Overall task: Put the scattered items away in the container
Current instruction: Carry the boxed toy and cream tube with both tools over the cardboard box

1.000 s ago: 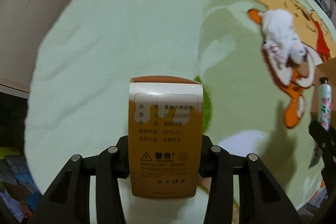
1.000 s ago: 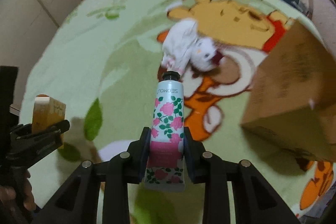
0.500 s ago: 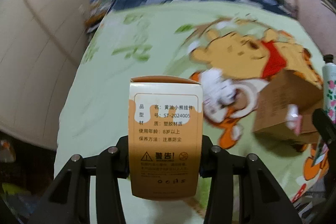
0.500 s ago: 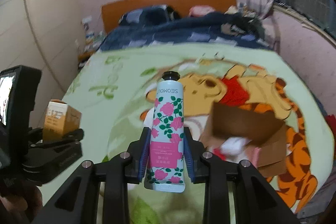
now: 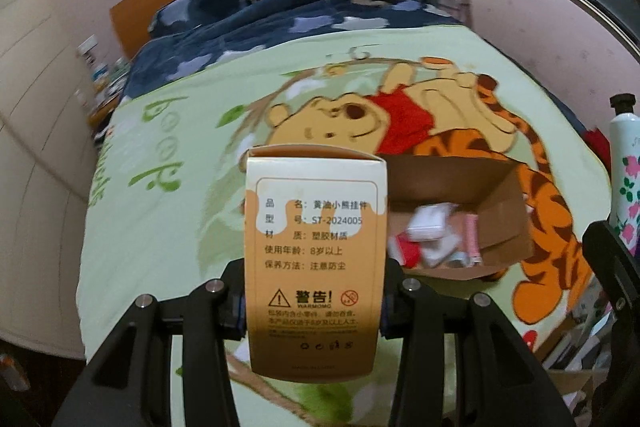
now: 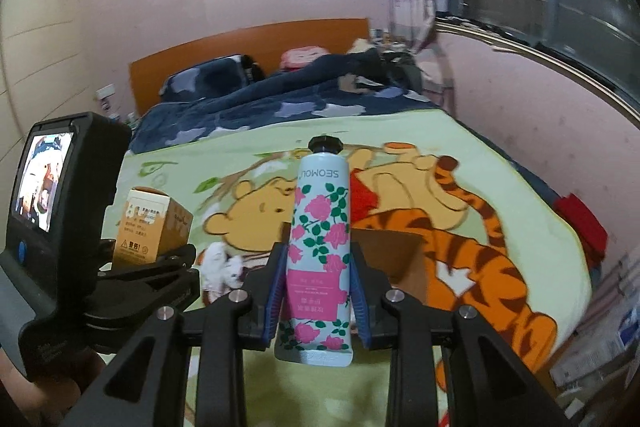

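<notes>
While both grippers hang above the bed, each has an item clamped. Left gripper (image 5: 314,301): jaws closed partway against the two sides of an orange-and-white carton (image 5: 316,267), held upright, printed label and warning triangle facing the camera. Right gripper (image 6: 318,293): jaws closed on the lower half of a floral hand-cream tube (image 6: 319,259), black cap up, crimped end down, blue pads pressed to both sides.

Cardboard box (image 5: 500,211) sits open on the green cartoon blanket (image 5: 160,227), just right of and beyond the carton in the left view. Small white and pink items lie inside it, blurred, not identifiable. In the right view the box is mostly hidden behind the tube; only its brown wall shows.

White plush toy (image 6: 220,267) lies on the blanket left of the box, between the two grippers in the right view.

Dark blue quilt (image 6: 260,107) is bunched at the head of the bed, against an orange headboard (image 6: 248,47).
</notes>
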Motion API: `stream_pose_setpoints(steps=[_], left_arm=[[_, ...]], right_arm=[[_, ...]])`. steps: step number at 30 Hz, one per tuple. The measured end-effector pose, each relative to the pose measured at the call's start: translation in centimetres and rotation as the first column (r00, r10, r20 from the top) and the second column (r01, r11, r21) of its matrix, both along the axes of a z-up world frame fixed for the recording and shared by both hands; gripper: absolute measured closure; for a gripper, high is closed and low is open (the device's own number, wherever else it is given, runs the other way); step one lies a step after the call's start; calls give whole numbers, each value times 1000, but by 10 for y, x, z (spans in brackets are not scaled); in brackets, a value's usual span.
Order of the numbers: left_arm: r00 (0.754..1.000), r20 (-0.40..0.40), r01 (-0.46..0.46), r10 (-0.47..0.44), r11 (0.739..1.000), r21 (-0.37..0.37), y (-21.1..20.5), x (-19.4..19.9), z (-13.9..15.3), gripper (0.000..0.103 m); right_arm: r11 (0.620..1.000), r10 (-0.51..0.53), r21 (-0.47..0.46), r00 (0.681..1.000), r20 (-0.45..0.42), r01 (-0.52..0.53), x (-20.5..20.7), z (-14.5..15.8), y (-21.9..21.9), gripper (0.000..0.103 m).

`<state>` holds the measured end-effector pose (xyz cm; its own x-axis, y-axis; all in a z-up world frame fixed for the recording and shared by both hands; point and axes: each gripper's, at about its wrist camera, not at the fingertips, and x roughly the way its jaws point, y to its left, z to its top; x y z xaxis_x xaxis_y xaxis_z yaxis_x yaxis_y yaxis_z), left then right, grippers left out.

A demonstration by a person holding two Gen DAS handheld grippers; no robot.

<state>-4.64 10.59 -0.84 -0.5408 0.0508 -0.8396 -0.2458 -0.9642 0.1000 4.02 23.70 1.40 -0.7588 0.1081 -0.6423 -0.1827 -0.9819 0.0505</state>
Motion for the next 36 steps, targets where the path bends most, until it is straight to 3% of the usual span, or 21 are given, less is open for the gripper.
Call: stream_pose_setpoints(steps=[12, 36], left_arm=[[997, -7, 83, -83, 996, 11, 54, -4, 3, 58], [995, 58, 85, -84, 996, -16, 77, -28, -21, 58]], right_arm=[[995, -98, 3, 995, 26, 98, 1, -4, 47, 73], [996, -68, -46, 993, 94, 73, -15, -21, 61, 73]])
